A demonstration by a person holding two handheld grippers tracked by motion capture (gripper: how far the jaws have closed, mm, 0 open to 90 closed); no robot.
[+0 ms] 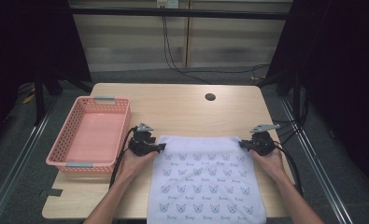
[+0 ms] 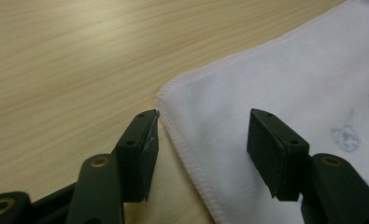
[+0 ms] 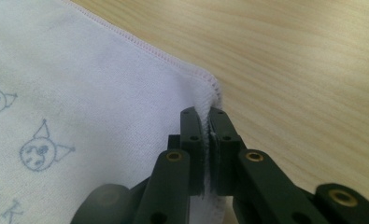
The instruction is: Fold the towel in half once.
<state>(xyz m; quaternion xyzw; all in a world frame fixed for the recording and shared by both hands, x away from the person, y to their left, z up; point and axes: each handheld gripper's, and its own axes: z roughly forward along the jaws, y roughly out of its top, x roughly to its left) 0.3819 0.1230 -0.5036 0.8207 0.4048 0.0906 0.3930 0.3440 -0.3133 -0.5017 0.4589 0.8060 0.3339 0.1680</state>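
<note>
A white towel printed with small blue cat faces lies flat on the wooden table, its near edge hanging over the front. My left gripper is at the towel's far left corner; its jaws stand open, one on the bare wood and one over the cloth, with the hem between them and neither pad pressing it. My right gripper is at the far right corner, and its jaws are shut on the towel's hemmed corner, pinching the edge between the pads.
A pink plastic basket with nothing in it stands on the table's left side, close to my left gripper. A round cable hole is at the back of the table. Black cables trail from both grippers toward the front edge.
</note>
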